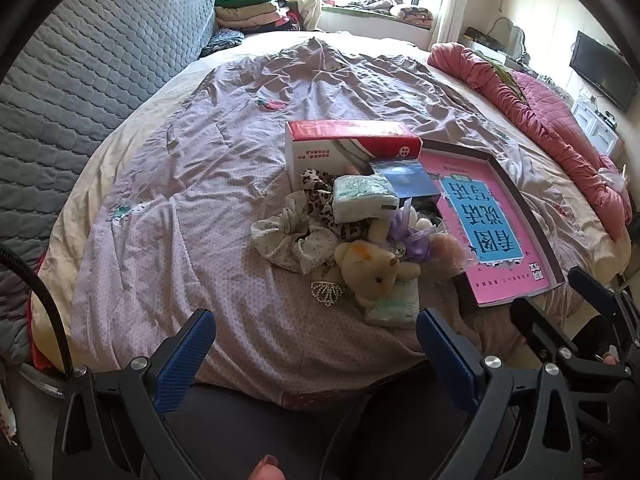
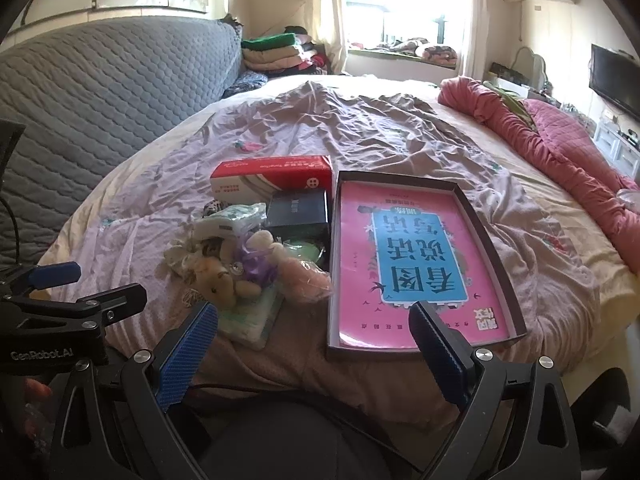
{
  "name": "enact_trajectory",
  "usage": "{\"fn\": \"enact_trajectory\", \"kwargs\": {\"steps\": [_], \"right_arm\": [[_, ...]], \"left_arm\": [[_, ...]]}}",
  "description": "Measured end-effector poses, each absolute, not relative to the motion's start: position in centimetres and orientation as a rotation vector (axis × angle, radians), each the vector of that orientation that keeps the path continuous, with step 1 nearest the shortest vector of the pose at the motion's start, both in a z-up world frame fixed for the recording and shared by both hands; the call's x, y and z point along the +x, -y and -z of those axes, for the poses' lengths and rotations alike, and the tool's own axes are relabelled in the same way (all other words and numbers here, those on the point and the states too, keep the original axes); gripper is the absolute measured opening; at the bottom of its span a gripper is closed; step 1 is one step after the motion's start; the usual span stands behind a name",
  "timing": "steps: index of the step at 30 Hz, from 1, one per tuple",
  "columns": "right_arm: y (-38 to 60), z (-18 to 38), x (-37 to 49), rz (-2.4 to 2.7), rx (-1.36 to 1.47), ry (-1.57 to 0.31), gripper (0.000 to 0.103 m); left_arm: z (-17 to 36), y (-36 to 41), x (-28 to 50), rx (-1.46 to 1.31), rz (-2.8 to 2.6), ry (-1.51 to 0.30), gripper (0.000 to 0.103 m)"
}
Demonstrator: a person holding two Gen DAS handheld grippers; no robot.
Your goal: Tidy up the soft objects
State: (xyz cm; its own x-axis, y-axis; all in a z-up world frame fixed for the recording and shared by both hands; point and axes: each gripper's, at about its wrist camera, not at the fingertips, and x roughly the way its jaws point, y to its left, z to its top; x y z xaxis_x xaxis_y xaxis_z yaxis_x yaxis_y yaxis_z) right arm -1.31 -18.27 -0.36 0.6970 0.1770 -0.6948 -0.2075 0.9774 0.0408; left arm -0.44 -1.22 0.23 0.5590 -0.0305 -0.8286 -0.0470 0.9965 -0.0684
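A pile of soft things lies mid-bed: a tan plush bear (image 1: pixel 374 270) (image 2: pixel 218 282), a floral scrunchie (image 1: pixel 288 240), a leopard scrunchie (image 1: pixel 320 196), a purple bow (image 1: pixel 412 236) (image 2: pixel 254 268), a pink fluffy ball (image 2: pixel 306 280) and tissue packs (image 1: pixel 362 196) (image 2: pixel 250 320). A shallow dark box tray (image 1: pixel 516 196) (image 2: pixel 480 220) holds a pink and blue book (image 2: pixel 416 264). My left gripper (image 1: pixel 316 350) is open and empty, short of the pile. My right gripper (image 2: pixel 314 340) is open and empty, near the tray's front edge.
A red and white carton (image 1: pixel 348 140) (image 2: pixel 276 176) and a dark small box (image 2: pixel 298 212) stand behind the pile. A small tiara (image 1: pixel 328 292) lies by the bear. A rolled pink quilt (image 1: pixel 532 108) lies along the right. Grey quilted headboard (image 1: pixel 80 60) is at left.
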Motion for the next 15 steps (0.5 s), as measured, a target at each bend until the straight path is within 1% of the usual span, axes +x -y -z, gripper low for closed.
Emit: {"fn": "enact_trajectory", "kwargs": {"steps": [5,15], "right_arm": [[18.63,-0.25,-1.64,-0.216,-0.036,-0.745,0.097],[18.67,0.58,-1.39,-0.22,-0.035,-0.77,0.097]], "left_arm": [[-0.4,1.03,-0.31,-0.107,-0.006,-0.972,0.101],[-0.15,0.89,-0.29,-0.11,-0.013,-0.976,0.101]]}}
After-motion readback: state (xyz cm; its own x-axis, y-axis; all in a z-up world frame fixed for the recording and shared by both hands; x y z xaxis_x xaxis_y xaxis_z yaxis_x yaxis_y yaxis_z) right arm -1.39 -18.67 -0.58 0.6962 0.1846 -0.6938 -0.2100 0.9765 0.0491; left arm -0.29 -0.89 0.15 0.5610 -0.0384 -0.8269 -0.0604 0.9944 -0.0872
